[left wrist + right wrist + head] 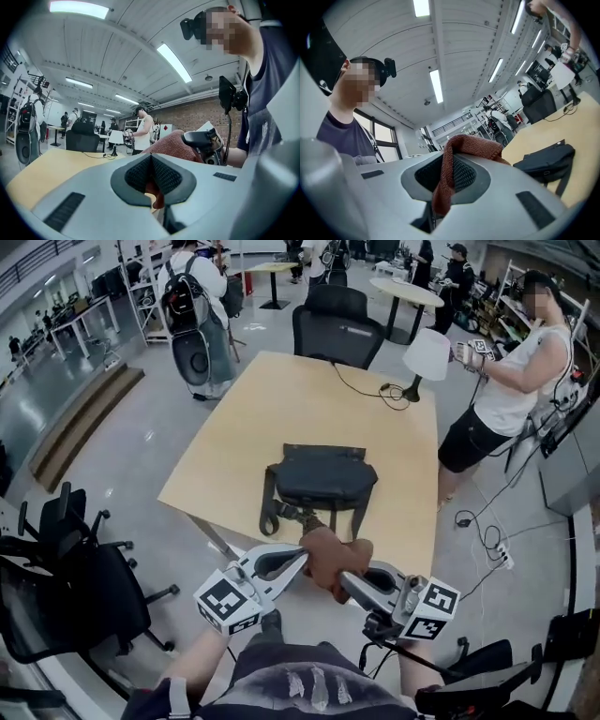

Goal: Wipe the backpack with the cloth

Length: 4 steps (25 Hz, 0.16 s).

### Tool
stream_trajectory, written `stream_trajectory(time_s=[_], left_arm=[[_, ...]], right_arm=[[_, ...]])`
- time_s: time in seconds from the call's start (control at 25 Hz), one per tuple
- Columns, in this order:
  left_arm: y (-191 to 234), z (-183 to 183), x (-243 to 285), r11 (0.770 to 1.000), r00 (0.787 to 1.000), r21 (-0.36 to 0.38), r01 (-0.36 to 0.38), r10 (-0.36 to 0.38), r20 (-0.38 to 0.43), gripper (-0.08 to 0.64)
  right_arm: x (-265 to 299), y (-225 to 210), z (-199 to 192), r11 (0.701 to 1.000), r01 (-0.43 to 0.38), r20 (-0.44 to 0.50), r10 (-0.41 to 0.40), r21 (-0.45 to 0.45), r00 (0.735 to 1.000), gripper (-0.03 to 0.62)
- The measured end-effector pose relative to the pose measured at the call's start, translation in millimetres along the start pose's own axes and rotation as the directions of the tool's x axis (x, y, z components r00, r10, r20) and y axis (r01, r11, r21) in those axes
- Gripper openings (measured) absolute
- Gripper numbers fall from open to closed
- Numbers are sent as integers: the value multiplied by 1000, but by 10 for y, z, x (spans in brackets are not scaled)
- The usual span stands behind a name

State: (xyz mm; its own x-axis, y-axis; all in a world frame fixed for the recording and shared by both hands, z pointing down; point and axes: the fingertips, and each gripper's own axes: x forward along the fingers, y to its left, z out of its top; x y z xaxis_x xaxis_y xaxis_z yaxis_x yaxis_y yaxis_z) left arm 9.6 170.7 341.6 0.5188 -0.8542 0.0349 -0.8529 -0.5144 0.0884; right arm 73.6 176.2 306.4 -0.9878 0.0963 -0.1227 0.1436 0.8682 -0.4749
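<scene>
Head view: shows a dark grey fabric backpack [322,479] lying flat on a light wooden square table [281,399], in the near half, with the straps reaching toward the near edge. Shows also, at this edge, a rust-brown terry cloth [330,559] bunched between the left gripper [302,559] and the right gripper [345,583], apart from the body of the bag; whether touching the straps, cannot tell. Further back, finds a black office chair [339,324] at the far side of the table and a white table lamp [427,357] near the far right corner, with a black cable [361,385] beside it. Finds also a person in a white top [511,381] standing to the right of the table.

Left gripper view: looks along jaws pressed together, with a small fold of the cloth pinched between the dark pads. Sees the rest of the cloth rising behind the jaws, up to the right gripper just beyond.

Right gripper view: looks along jaws clamped on the cloth, draped over the top of the pads and hanging down between them. Sees the backpack at the right, lying on the table, apart from the cloth.
</scene>
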Motion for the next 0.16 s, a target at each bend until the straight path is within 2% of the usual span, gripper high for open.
stream_trajectory(time_s=[0.16], left_arm=[[-474,-83,196,999,999,-11,-37,36,-13,6]], right_arm=[[-663,25,-17,999,30,27,-31,33,999,32]])
